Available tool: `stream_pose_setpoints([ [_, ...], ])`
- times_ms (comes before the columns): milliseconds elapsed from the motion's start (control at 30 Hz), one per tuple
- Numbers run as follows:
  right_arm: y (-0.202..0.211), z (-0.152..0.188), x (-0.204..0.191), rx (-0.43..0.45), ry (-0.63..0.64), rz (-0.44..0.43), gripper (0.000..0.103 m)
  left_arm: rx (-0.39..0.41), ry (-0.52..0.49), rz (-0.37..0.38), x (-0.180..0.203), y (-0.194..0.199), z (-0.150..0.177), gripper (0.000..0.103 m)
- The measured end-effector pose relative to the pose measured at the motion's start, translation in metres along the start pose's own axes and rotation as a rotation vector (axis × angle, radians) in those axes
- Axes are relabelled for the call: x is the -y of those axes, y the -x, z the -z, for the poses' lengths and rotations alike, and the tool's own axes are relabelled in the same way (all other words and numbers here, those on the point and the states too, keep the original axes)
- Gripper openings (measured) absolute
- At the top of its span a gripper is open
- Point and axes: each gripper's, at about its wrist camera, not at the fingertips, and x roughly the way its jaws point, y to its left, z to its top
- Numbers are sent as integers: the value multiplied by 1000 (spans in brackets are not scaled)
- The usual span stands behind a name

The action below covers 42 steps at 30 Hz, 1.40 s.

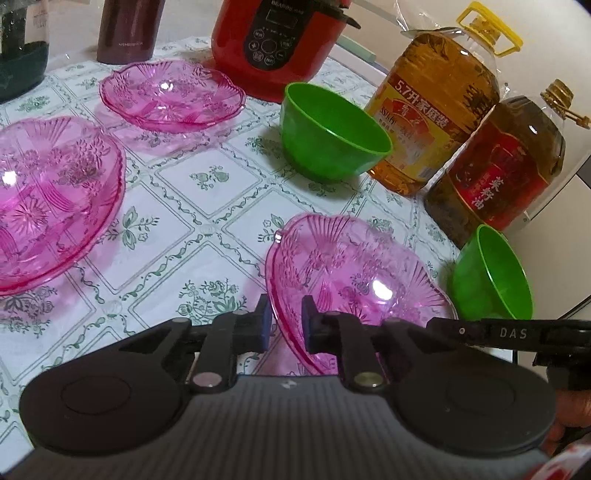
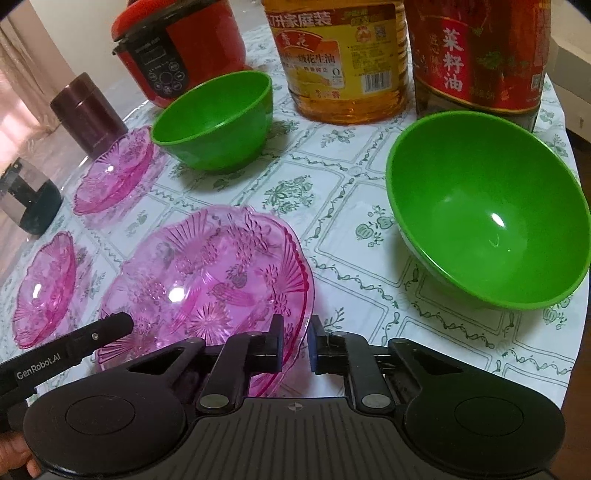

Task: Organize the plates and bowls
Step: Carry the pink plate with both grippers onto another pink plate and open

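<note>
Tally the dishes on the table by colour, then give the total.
Pink plates: 3 — near plate, left plate, far plate.
Green bowls: 2 — far bowl, near bowl.
Total: 5

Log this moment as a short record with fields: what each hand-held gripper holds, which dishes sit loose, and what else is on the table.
left hand-held gripper: shut on the near pink plate's rim
right hand-held gripper: shut on the same plate's rim, opposite side
other pink plates: one at the far side, one at the left edge, both untouched
green bowls: one by the cooker, one at the table's right edge, both upright and empty
background: red cooker, two oil jugs, dark canister
surface: floral tablecloth
</note>
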Motion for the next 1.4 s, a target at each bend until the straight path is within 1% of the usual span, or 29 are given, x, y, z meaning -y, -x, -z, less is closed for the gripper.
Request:
stream_pose_setpoints([
  [233, 19, 5, -18, 34, 28, -12, 13, 28, 0, -8, -3, 23, 1, 14],
  [467, 41, 14, -47, 80, 72, -25, 13, 74, 6, -19, -13, 59, 3, 14],
  [633, 52, 19, -73, 105, 109, -57, 13, 114, 18, -46, -28, 91, 6, 14],
  [767, 55, 20, -103, 127, 149, -97, 13, 141, 38, -85, -47, 113, 6, 14],
  [900, 52, 23, -133, 132, 197, -137, 13, 172, 57, -130, -68, 135, 4, 14],
  [1067, 40, 24, -170, 133, 247, -176, 13, 197, 64, -189, -95, 151, -3, 14],
  [1200, 23, 20, -198, 132, 272, -194, 13, 204, 65, -227, -115, 153, -13, 14],
  [1400, -6, 9, -223, 114, 277, -207, 13, 203, 36, -264, -140, 147, -30, 14],
])
